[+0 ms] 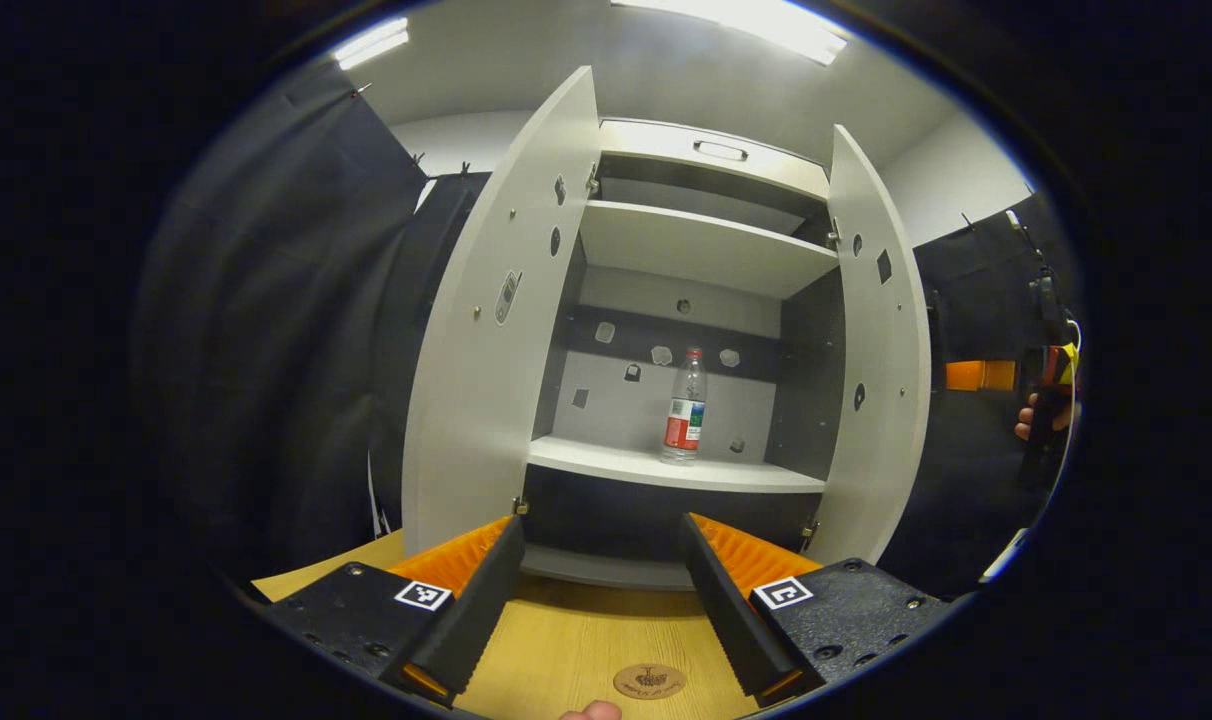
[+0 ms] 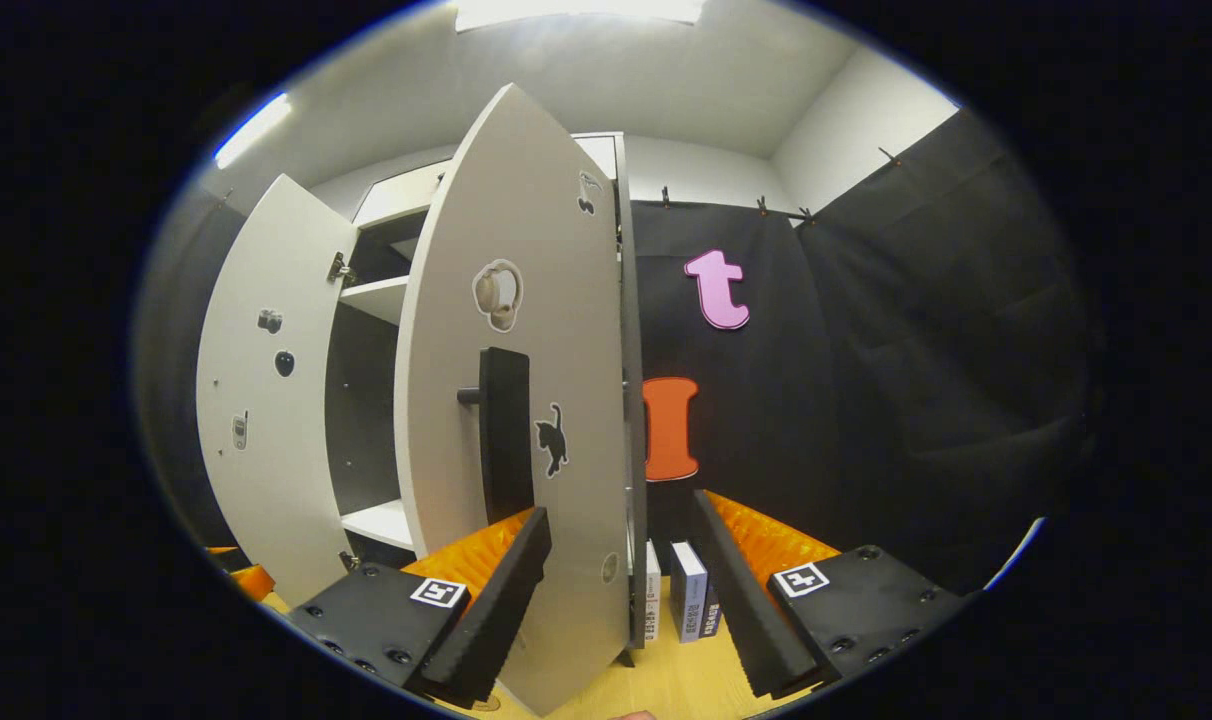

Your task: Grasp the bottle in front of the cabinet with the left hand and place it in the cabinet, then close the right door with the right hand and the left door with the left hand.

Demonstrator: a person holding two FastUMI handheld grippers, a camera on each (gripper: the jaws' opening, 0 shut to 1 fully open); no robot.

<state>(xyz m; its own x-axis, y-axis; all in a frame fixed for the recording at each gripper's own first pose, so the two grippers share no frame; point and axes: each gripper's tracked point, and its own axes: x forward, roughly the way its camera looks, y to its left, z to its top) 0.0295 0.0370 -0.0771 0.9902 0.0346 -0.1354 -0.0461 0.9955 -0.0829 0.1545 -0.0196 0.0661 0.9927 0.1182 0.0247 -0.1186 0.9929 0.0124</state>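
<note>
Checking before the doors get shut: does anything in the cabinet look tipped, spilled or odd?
Nothing stands out. The bottle stands upright on the lower shelf, cap on, no spill visible. Both doors hang open.

I see a wooden table (image 1: pixel 576 640) with a round emblem (image 1: pixel 649 681); two boxes (image 2: pixel 688 603), maybe books, stand upright by the wall.

Ahead of the open left gripper (image 1: pixel 601 610) the cabinet (image 1: pixel 706 250) gaped between both doors, only the bottle (image 1: pixel 685 407) occupying its shelf. The right door (image 2: pixel 526 400) stood directly before the right gripper (image 2: pixel 621 600), books (image 2: pixel 688 600) low beside it.
</note>
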